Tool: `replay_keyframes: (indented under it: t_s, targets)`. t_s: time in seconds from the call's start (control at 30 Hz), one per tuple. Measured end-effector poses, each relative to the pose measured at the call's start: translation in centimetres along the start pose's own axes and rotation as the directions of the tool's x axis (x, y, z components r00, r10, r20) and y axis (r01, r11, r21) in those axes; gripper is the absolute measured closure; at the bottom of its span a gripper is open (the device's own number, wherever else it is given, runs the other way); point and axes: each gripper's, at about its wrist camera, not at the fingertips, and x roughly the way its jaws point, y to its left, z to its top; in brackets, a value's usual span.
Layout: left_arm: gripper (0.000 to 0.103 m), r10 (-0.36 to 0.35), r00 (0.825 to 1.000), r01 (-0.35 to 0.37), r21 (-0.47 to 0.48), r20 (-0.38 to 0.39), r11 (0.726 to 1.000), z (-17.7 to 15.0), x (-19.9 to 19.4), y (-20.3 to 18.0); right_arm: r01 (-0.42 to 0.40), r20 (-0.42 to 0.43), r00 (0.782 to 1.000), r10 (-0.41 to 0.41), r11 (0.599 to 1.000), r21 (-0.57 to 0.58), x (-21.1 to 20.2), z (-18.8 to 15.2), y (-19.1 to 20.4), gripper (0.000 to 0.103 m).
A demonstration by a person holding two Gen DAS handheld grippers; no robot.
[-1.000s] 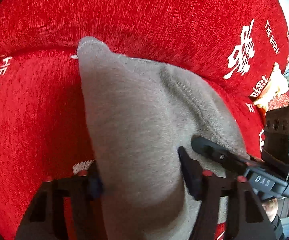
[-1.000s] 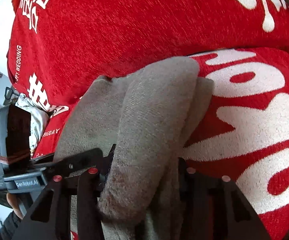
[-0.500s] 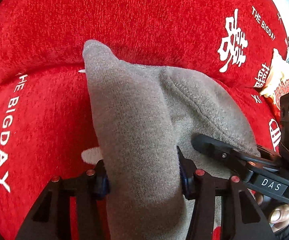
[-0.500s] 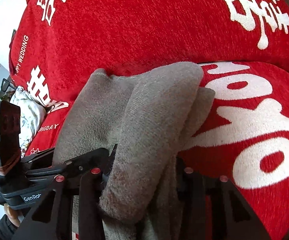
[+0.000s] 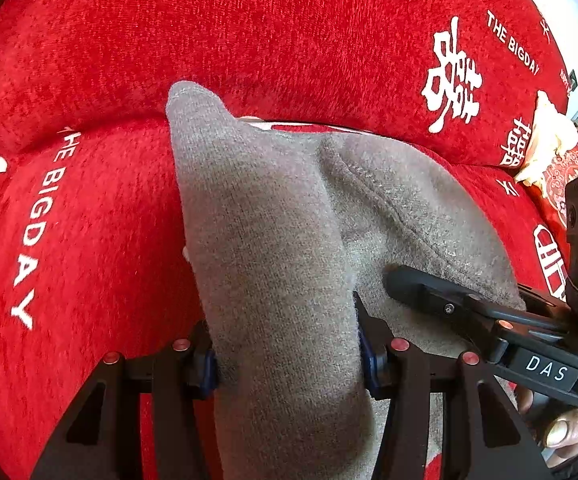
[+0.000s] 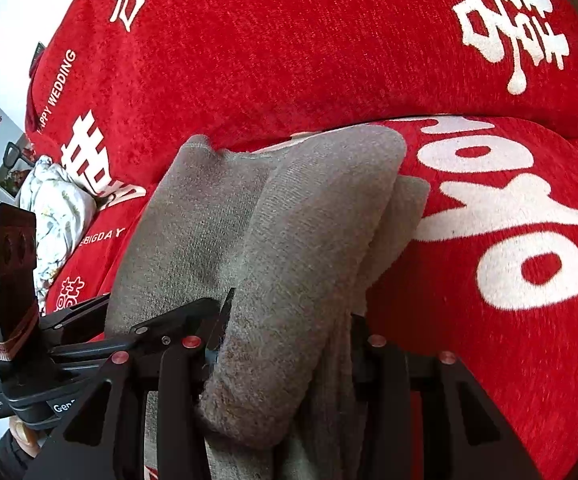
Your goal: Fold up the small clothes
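A small grey knit garment (image 5: 273, 216) lies over a red sofa cover and fills the middle of both views. My left gripper (image 5: 287, 356) is shut on one end of the garment, whose cloth bulges up between its fingers. My right gripper (image 6: 285, 344) is shut on the other end of the garment (image 6: 309, 240), with a thick fold draped over the fingers. Each gripper shows in the other's view: the right one (image 5: 469, 312) at the lower right, the left one (image 6: 101, 344) at the lower left. The fingertips are hidden under cloth.
The red sofa cover (image 5: 249, 32) with white lettering rises as a backrest behind the garment. A floral cloth bundle (image 6: 57, 212) lies at the left in the right wrist view, and it also shows in the left wrist view (image 5: 545, 148) by a patterned red cushion (image 5: 565, 184).
Both grippers have drawn back from the backrest, still holding the garment. More of the sofa cover and its lettering shows, and the garment has slid slightly toward me.
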Motion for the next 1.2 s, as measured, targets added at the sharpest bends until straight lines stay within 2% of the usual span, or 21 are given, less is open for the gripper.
replay_keyframes:
  t_s: [1.2]
  targets:
    - [0.049, 0.046, 0.998, -0.047, 0.01, 0.049, 0.999, -8.9, -6.0, 1.3, -0.009, 0.002, 1.0, 0.009, 0.998, -0.058, -3.0, -8.2, 6.0, 0.059]
